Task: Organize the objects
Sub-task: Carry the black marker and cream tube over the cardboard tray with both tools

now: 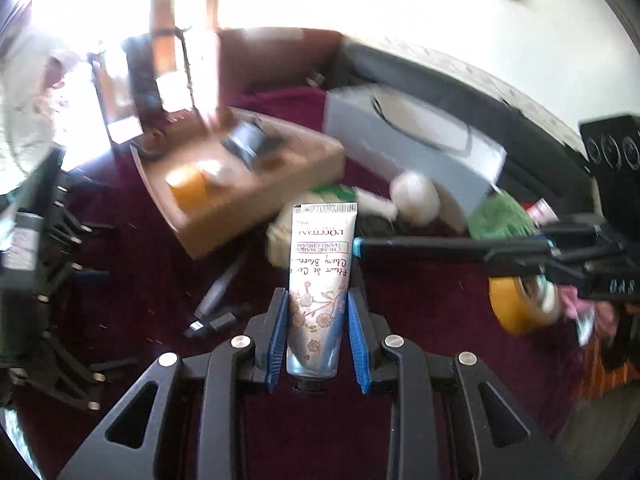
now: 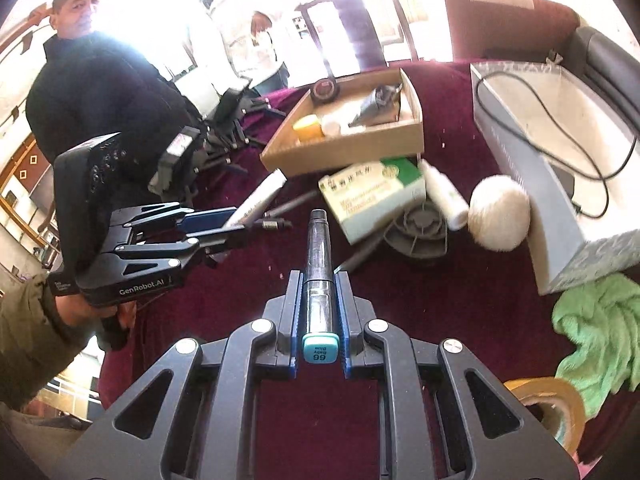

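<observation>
My left gripper [image 1: 318,300] is shut on a white hand cream tube [image 1: 320,256] with a flower print; its blue pads press the lower half and the crimped end points away. From the right wrist view, the left gripper [image 2: 236,220] hangs at the left with the hand cream tube [image 2: 260,196] sticking out of it. My right gripper [image 2: 318,276] is shut on a marker pen [image 2: 318,240] with a teal end cap, held lengthwise above the dark red cloth. The right gripper [image 1: 360,246] reaches in from the right in the left wrist view. A cardboard tray [image 2: 344,148] holding several small items lies beyond both.
A grey open box [image 2: 560,216] with a cable stands at the right. Before the tray lie a green and white carton [image 2: 372,196], a white bottle [image 2: 444,196] and a wool ball [image 2: 498,212]. A green cloth [image 2: 592,328] and tape roll [image 2: 552,400] lie near right. People stand at back left.
</observation>
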{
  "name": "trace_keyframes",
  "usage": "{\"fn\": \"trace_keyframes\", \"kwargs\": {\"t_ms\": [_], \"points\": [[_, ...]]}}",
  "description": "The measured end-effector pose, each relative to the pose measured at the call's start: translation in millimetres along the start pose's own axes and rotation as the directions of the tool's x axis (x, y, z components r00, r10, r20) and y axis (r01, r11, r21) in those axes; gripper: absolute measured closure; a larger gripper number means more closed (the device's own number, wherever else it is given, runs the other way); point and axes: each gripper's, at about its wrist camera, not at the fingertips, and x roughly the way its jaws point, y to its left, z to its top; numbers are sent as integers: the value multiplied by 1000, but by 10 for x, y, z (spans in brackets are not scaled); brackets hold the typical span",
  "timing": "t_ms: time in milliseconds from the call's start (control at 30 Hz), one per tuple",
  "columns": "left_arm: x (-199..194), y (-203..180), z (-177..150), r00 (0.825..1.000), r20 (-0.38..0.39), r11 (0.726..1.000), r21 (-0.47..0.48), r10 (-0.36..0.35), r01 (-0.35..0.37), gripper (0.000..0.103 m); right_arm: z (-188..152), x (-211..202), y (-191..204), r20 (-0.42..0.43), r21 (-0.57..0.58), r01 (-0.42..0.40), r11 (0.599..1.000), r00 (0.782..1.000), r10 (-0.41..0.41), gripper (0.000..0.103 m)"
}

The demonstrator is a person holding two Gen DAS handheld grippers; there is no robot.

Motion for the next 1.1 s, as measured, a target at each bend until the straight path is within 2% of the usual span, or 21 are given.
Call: {"fn": "trace_keyframes", "kwargs": {"t_ms": [133, 233, 300, 400, 500, 700, 900, 1100], "points": [[-117, 9, 135, 993, 58, 993, -61, 107, -103, 75, 108, -145, -5, 61, -1, 12, 1000, 998, -12, 89], [-201, -5, 234, 975, 100, 973, -144, 197, -182, 75, 181, -270, 29, 125, -23, 47, 999, 991, -44, 89], [-267, -14, 275, 956, 125, 949, -212, 264, -234, 75, 210, -349, 64, 173, -35, 89, 995, 981, -82, 89], [-311, -75, 397, 934, 148, 920, -274, 327, -279, 75, 264, -482, 157, 271, -65, 170, 983, 952, -146, 89], [-394, -164, 599, 920, 180, 914, -281, 348, -291, 75, 422, -584, 250, 334, -87, 202, 976, 929, -162, 89], [-545, -187, 891, 908, 223, 906, -321, 356, -276, 75, 750, -586, 288, 342, -75, 157, 985, 932, -122, 89], [-489, -105, 988, 910, 191, 891, -353, 367, -285, 75, 904, -539, 252, 334, -63, 125, 990, 938, -97, 89], [-287, 19, 1051, 908, 129, 871, -366, 398, -329, 75, 1054, -394, 127, 316, -28, 107, 994, 944, -93, 89]]}}
